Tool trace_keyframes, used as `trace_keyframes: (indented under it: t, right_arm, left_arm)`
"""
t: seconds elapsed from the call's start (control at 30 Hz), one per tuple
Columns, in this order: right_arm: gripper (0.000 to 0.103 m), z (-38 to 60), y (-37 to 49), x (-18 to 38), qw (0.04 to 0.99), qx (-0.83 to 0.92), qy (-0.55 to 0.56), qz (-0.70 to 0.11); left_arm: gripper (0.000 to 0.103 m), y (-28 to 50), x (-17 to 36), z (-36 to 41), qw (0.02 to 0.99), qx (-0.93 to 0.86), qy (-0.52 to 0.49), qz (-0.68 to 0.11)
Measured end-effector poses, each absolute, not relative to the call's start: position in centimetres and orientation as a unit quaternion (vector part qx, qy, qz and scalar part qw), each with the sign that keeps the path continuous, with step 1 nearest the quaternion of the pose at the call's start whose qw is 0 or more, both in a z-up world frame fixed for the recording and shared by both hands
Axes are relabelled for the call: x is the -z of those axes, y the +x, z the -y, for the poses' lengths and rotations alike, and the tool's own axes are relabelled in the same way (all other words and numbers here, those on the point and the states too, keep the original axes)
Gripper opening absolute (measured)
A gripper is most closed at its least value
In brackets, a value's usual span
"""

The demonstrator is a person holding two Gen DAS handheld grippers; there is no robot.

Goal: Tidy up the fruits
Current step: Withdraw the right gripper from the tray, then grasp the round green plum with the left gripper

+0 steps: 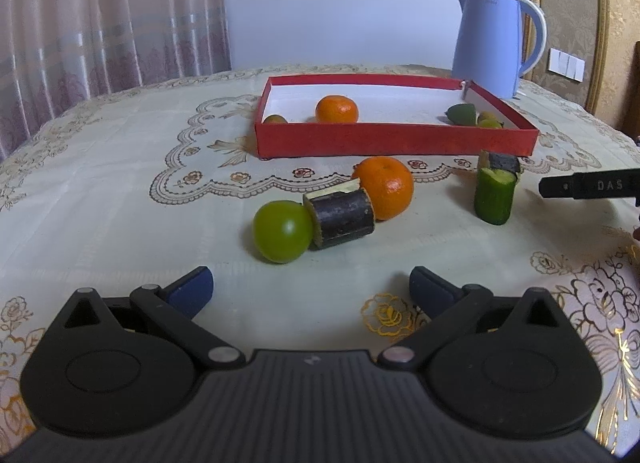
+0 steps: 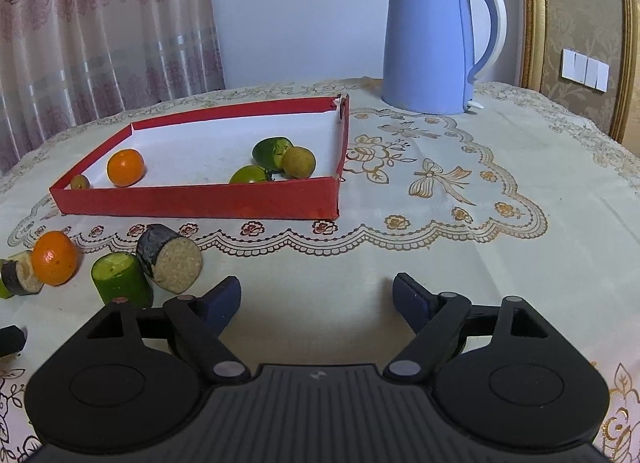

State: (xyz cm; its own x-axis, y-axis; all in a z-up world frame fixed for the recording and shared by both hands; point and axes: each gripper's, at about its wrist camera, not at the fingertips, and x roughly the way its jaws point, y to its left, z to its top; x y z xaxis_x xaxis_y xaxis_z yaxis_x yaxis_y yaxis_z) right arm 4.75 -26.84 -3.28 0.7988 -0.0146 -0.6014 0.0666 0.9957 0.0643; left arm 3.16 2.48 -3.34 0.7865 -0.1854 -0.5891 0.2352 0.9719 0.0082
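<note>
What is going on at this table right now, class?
A person is sorting fruit into the red box with two handheld grippers. Both the left gripper and the right gripper are open and empty, hovering over the tablecloth. An orange and a few green fruits already lie in the box. Another orange, a green tomato, a cucumber piece and two dark cut pieces wait outside.

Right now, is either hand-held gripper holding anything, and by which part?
Nothing is held. The left hand-held gripper and the right hand-held gripper both stand open over bare tablecloth, with nothing between their fingers.
</note>
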Motion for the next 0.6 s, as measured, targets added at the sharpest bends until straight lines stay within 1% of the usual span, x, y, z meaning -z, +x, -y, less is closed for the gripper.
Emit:
trace_keyframes:
  t: [0.17,0.27,0.4,0.6]
  right_arm:
    - [0.085,26.9,4.7,3.3,0.947,0.018,0.043,-0.317]
    - [0.085,26.8,4.7,3.2,0.947,0.018,0.042,-0.317]
    - [0.085,26.8,4.7,3.2,0.947,0.019,0.042,-0.317]
    - [0.086,26.3,4.8,3.3,0.946,0.023,0.026,-0.322]
  left_arm:
    - [0.103,3.2,2.7,-3.9,0.953,0.061,0.084,-0.284]
    - [0.103,4.7,2.5,-5.2,0.950,0.048,0.085,-0.296]
    - [0.103,6.3,2.3,-6.1,0.949,0.059,0.058,-0.305]
    - [0.101,7.4,2.1,-5.1,0.952,0.044,0.069,-0.294]
